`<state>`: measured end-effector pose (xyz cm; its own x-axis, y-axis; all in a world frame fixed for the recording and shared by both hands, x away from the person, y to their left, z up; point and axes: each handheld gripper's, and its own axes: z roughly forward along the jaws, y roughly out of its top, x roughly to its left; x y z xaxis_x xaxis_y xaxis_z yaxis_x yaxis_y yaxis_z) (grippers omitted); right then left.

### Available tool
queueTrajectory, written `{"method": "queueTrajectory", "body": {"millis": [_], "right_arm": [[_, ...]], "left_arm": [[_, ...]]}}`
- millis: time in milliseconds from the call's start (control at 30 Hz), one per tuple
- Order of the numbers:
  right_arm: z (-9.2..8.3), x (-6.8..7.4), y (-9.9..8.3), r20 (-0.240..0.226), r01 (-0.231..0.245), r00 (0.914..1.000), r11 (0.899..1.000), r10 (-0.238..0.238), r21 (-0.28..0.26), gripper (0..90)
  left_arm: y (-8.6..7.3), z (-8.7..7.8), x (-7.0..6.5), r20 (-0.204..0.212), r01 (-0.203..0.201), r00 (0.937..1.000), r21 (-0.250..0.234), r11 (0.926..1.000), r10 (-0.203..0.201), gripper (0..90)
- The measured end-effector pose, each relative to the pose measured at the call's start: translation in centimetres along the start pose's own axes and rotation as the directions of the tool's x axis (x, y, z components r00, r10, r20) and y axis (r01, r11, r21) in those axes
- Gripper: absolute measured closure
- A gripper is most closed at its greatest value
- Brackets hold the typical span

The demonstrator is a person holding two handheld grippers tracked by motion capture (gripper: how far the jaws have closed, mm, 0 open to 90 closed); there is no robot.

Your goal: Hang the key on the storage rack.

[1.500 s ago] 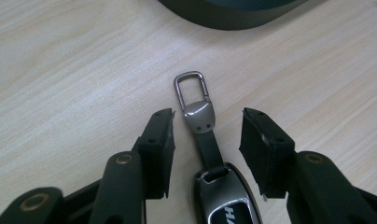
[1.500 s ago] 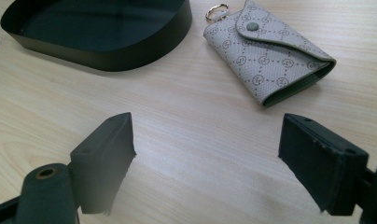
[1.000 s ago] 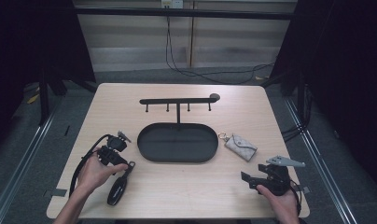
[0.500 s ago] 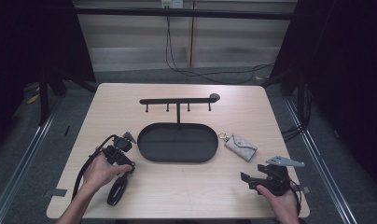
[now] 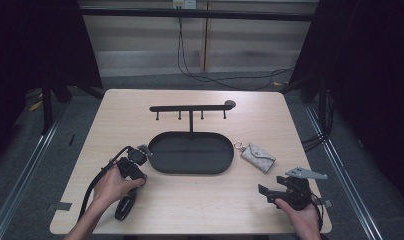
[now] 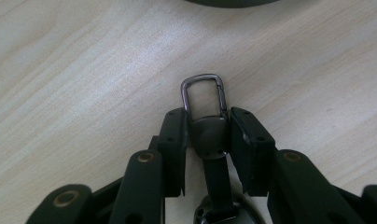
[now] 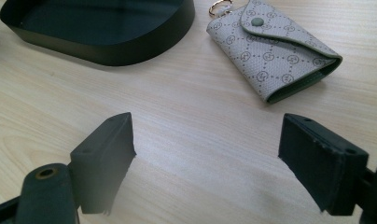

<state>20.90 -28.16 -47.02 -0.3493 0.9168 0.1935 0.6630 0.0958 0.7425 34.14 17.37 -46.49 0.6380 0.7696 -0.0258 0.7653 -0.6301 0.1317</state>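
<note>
A dark metal clasp (image 6: 208, 142) with a snap-hook loop (image 6: 203, 93) lies on the wooden table, joined to a black strap (image 5: 124, 207). My left gripper (image 6: 208, 115) has just been closing its jaws, and the pads now press on the clasp from both sides. In the high view the left gripper (image 5: 136, 159) sits just left of the black oval tray (image 5: 162, 167). A grey patterned key pouch (image 7: 275, 51) with a gold ring lies flat to the right of the tray. My right gripper (image 7: 210, 154) stands open in front of the pouch, with bare table between its jaws.
A black hook rack (image 5: 190, 107) stands behind the tray (image 7: 130, 49). The pouch (image 5: 258, 156) lies between the tray and my right gripper (image 5: 272, 186). Dark floor and cables surround the table.
The left hand has shifted a little toward the tray's left end. The right hand and the pouch have stayed put.
</note>
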Motion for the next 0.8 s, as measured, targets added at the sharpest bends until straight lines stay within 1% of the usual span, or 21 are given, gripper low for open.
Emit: {"method": "queueTrajectory", "body": {"millis": [33,233,267,300,367,500,600,733,800], "right_arm": [[0.0,0.0,0.0,-0.001,0.000,1.0000,1.000,0.000,0.000,18.0],[0.0,0.0,0.0,-0.002,0.000,1.0000,1.000,0.000,0.003,18.0],[0.0,0.0,0.0,-0.003,0.000,1.0000,1.000,0.000,0.003,18.0],[0.0,0.0,0.0,-0.003,-0.001,1.0000,1.000,0.001,0.004,18.0],[0.0,0.0,0.0,-0.002,0.000,1.0000,1.000,0.000,0.003,18.1],[-0.1,0.0,0.0,-0.003,0.004,1.0000,1.000,-0.004,-0.006,18.3],[-0.1,0.0,0.0,-0.003,0.001,1.0000,1.000,-0.001,-0.007,18.3],[-0.1,0.0,0.0,-0.002,-0.002,1.0000,1.000,0.002,-0.009,18.4],[-0.1,0.0,0.1,-0.003,-0.002,1.0000,1.000,0.002,-0.007,18.4]], "left_arm": [[0.1,0.0,0.0,0.008,-0.005,1.0000,0.011,0.9999,0.005,67.3],[0.7,0.1,-0.1,0.008,-0.021,0.9998,0.045,0.9988,0.020,70.0],[0.7,0.0,-0.1,0.010,-0.018,0.9998,0.051,0.9986,0.018,70.0],[0.6,0.0,-0.1,0.007,-0.021,0.9998,0.044,0.9988,0.021,70.1],[0.6,0.0,0.0,0.015,-0.023,0.9996,0.037,0.9991,0.022,70.2],[0.6,0.0,0.1,0.023,-0.048,0.9986,0.043,0.9979,0.047,70.2],[0.6,0.0,0.3,0.037,-0.060,0.9976,0.043,0.9973,0.058,70.1],[0.5,0.0,1.0,0.084,-0.050,0.9954,0.033,0.9982,0.047,70.3],[0.5,0.0,1.2,0.096,-0.037,0.9948,0.032,0.9988,0.034,70.4]]}}
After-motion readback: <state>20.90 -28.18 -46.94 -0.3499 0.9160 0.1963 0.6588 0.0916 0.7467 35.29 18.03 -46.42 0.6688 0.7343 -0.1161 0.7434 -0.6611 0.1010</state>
